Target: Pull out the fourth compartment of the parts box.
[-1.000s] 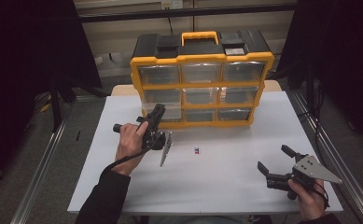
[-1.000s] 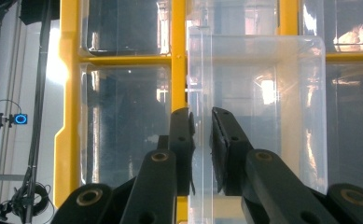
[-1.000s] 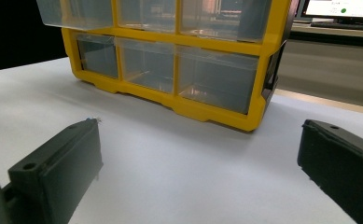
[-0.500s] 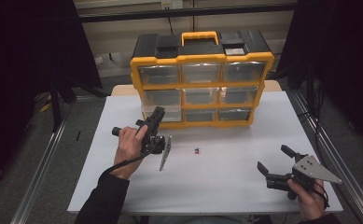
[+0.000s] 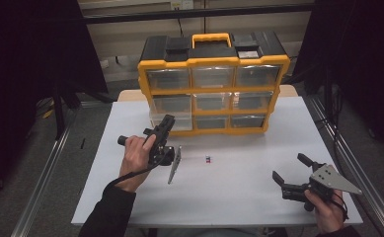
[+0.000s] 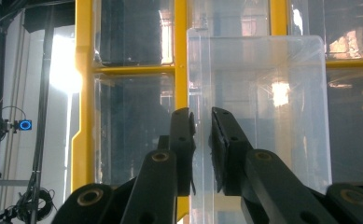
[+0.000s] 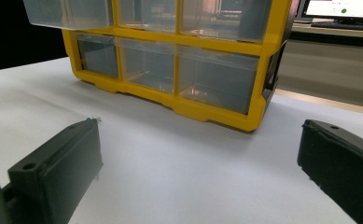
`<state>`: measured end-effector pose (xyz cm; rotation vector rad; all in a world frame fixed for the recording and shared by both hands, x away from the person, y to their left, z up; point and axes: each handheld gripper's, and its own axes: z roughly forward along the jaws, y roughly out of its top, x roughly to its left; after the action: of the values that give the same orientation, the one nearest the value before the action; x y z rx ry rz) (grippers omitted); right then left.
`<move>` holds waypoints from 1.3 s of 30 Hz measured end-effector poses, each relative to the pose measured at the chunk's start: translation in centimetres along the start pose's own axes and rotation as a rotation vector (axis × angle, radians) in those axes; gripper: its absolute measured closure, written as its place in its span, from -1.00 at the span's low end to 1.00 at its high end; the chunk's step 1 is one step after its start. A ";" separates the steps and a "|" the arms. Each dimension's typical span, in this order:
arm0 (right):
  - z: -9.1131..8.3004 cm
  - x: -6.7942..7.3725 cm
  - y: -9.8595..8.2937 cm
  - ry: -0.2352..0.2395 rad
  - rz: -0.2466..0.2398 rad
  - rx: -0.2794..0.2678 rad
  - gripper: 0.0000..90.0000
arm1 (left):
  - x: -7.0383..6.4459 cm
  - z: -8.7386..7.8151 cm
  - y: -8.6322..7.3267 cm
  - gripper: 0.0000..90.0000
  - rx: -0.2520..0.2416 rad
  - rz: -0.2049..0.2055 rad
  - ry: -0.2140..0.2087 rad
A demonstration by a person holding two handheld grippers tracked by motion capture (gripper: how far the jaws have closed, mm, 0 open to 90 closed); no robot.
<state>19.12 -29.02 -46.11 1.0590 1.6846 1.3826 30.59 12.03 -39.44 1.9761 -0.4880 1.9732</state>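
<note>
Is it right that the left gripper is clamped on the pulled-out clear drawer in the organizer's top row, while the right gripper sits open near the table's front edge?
Not quite. The left gripper is clamped on the pulled-out clear drawer, but that drawer belongs to the bottom row of the yellow organizer, at its left end, not the top row. The high view shows this. The right gripper does sit open near the table's front edge.

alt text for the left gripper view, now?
The left gripper's two black jaws are shut on the front wall of a clear plastic drawer pulled out from a yellow-framed organizer. Other clear drawers sit shut in the frame behind it.
</note>
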 end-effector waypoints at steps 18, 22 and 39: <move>0.0 0.0 0.0 -0.003 0.004 -0.001 -1.00 | 0.0 -0.2 -0.2 0.64 -0.008 -0.059 -0.007; 0.0 0.0 0.0 -0.011 0.006 0.000 -1.00 | -0.1 -0.2 -0.3 0.38 -0.014 -0.124 0.004; 0.0 -0.1 0.0 -0.013 0.015 0.006 -1.00 | 1.7 -0.6 -2.7 -0.68 -0.045 -0.758 -0.051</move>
<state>19.21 -29.13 -46.15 1.0841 1.6761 1.3781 31.29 14.68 -37.68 1.8066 0.1966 1.4151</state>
